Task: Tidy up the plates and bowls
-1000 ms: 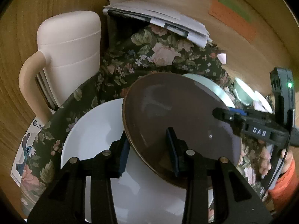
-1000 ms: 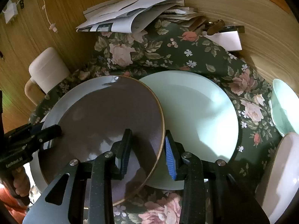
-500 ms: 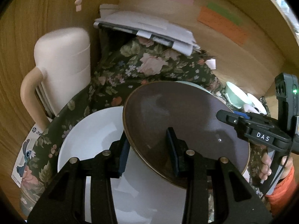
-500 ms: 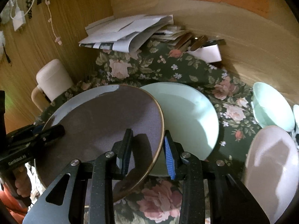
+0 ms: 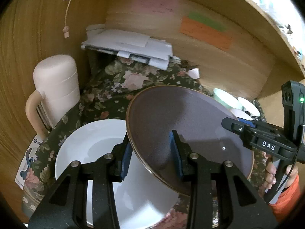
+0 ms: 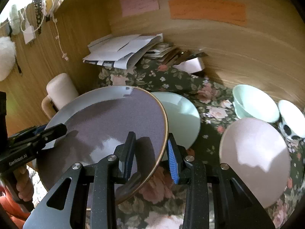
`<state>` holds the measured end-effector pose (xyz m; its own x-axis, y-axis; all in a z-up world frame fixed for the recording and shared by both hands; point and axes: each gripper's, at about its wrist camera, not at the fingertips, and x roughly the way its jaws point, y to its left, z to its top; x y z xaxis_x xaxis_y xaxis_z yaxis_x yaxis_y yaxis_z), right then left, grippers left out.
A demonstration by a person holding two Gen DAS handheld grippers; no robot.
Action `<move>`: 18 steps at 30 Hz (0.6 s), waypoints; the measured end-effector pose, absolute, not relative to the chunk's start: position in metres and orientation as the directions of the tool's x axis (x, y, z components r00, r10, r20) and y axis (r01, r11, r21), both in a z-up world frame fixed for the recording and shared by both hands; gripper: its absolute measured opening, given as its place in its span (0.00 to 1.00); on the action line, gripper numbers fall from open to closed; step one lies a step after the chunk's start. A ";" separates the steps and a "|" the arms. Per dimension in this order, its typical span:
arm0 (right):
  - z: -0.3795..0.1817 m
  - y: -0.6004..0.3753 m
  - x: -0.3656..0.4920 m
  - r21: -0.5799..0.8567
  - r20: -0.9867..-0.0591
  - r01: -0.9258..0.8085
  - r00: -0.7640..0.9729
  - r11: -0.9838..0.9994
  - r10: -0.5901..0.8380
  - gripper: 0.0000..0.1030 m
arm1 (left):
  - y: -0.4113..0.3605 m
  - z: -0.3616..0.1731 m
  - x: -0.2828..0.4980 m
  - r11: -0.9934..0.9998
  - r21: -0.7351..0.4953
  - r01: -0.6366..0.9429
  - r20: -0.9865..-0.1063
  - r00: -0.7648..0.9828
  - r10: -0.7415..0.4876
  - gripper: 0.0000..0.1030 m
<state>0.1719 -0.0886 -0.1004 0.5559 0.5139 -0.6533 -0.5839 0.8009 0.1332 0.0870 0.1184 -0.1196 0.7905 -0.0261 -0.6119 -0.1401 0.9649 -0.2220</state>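
Home desk nook: floral tablecloth [image 6: 171,80], paper pile [image 5: 129,45], sticky notes [image 6: 205,11].

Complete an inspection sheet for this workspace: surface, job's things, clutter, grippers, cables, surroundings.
Surface: floral cloth.
Job's things: brown plate held tilted above the white plate; mint plate, pink bowl, mint bowl, patterned bowl on the cloth.
Clutter: paper stack, cream jug.
Grippers: left gripper and right gripper each clamp the brown plate's rim.
Cables: cord hanging on the wall.
Surroundings: wood walls, sticky notes.
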 end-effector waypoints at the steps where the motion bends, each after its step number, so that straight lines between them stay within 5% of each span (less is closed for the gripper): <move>1: -0.099 -0.092 0.169 0.131 -0.650 -0.580 0.563 0.804 0.511 0.28 | 0.115 -0.118 0.085 0.966 -0.223 -0.134 -0.609 0.793 -0.031 0.36; 18: -0.089 -0.137 0.113 0.129 -0.608 -0.507 0.638 0.852 0.472 0.28 | 0.069 -0.108 0.049 0.975 -0.221 -0.034 -0.576 0.811 -0.102 0.36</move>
<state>0.1129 -0.1370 -0.0890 0.6383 0.4720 -0.6081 -0.5073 0.8521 0.1290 0.0495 0.0687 -0.1083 0.8107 -0.1025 -0.5765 -0.0342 0.9746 -0.2213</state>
